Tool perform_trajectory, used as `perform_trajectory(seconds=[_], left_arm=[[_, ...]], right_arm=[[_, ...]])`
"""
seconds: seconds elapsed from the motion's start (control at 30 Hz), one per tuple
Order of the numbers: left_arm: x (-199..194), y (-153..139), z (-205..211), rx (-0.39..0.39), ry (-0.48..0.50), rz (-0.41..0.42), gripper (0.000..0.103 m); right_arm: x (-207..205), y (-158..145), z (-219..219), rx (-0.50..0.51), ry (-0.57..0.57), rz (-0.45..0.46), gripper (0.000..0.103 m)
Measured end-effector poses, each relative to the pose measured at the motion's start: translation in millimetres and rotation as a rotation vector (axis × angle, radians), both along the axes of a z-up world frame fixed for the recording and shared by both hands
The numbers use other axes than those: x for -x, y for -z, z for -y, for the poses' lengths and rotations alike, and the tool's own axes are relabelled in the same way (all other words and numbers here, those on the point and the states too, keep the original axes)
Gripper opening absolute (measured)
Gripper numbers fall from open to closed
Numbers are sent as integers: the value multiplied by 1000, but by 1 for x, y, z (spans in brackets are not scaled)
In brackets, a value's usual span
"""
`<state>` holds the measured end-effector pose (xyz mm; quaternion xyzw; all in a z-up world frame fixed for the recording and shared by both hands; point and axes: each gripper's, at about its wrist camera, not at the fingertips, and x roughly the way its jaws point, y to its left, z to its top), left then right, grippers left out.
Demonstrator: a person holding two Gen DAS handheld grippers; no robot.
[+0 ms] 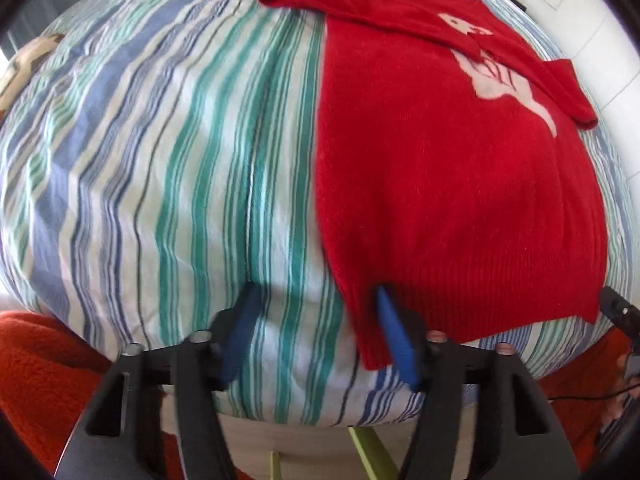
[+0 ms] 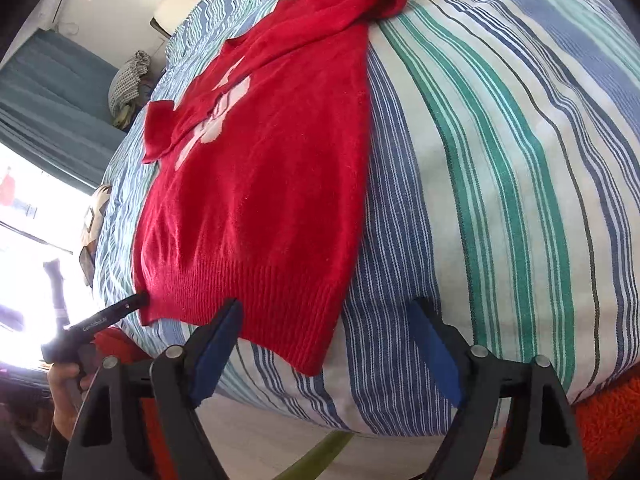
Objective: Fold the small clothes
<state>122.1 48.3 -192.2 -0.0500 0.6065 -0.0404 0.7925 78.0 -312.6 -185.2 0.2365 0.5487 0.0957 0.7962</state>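
Observation:
A small red sweater (image 1: 440,168) with a white figure on its front lies flat on a striped bed cover (image 1: 160,160), sleeves folded across the chest. It also shows in the right wrist view (image 2: 260,184). My left gripper (image 1: 316,300) is open at the near left corner of the ribbed hem, its right finger (image 1: 394,328) over the hem edge. My right gripper (image 2: 324,316) is open at the near right corner of the hem, its left finger (image 2: 216,332) over the ribbing. The left gripper's tip (image 2: 120,308) shows at the hem's far corner.
The striped cover (image 2: 500,160) spreads wide on both sides of the sweater. An orange fleece blanket (image 1: 44,360) lies below the bed's near edge. A pillow (image 2: 128,80) and curtains (image 2: 48,92) stand beyond the bed. The right gripper's tip (image 1: 620,312) shows at the right edge.

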Motion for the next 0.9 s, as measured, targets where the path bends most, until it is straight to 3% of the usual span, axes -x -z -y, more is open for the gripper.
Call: perform_trajectory(seconds=[0.03,0.07,0.13,0.23,0.3,0.43,0.53,0.63,0.7,0.73,0.77,0.8,0.9], left_arm=[[2,-2,0,55,0,6,5],[3,-5,0,78,1,3,3],[9,-15,-3,88,-13,23,1],[24,-35,-10,69,-18,64,1],[26,-30,-11,13,-1,74,1],[12,8,-1,-101,37,30,1],[13,5,10,-168,65,58,1],[12,7,14,-181,72,70,5],[13,3,12,-176,72,62,20],[16,-2,8,-174,69,51,49],[21,-8,0,-174,55,47,66],[25,-15,-8,-176,31,55,82],[35,-42,-43,-164,-74,109,81]], right_arm=[[0,-2,-2,-9,-25,6,54],[-1,-3,-2,-41,-53,5,5],[1,-10,1,-32,-54,2,4],[11,-32,7,114,-39,-10,4],[15,-37,9,197,-32,-23,4],[-3,7,-2,271,-56,-107,4],[-8,8,-8,303,-42,-91,4],[-7,3,-14,313,-61,-80,7],[-5,-8,-14,297,-97,-81,21],[-2,-18,-13,295,-122,-78,38],[1,-28,-12,309,-145,-64,50],[0,-42,-9,343,-170,-42,51],[-19,-85,-10,552,-266,32,51]])
